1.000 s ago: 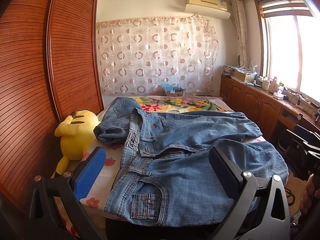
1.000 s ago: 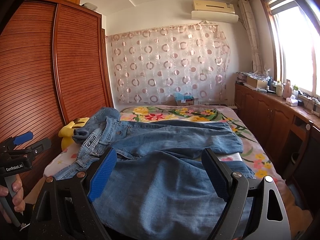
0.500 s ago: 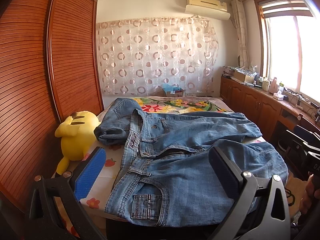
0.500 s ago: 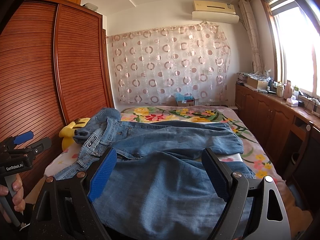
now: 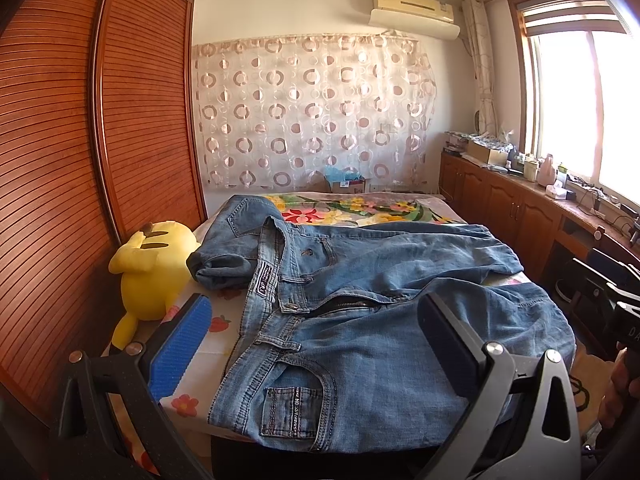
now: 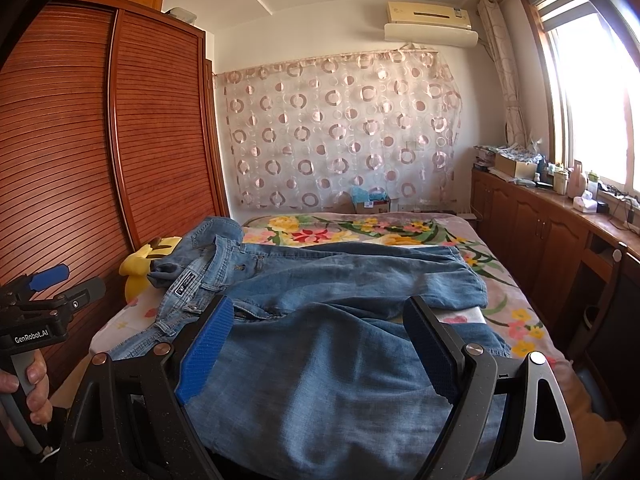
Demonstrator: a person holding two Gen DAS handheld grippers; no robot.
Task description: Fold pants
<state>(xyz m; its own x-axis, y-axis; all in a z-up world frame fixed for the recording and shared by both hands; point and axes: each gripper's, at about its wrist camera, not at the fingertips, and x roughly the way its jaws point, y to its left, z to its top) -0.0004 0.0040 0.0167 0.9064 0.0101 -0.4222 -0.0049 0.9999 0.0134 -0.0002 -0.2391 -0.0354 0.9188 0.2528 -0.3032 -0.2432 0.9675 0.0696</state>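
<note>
Crowding jeans, plush toy, wardrobe

Jeans between spread tongs

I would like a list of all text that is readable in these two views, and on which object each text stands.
"GenRobot.AI": on the body of the left gripper, seen from the right wrist.
"DA", cut off by the frame edge: on the right gripper's body, seen from the left wrist.
Waistband patch of the jeans: print too small to read.
Coin pocket strip: stitched letters blurred, not readable with certainty.
Air conditioner logo: too small.
</note>
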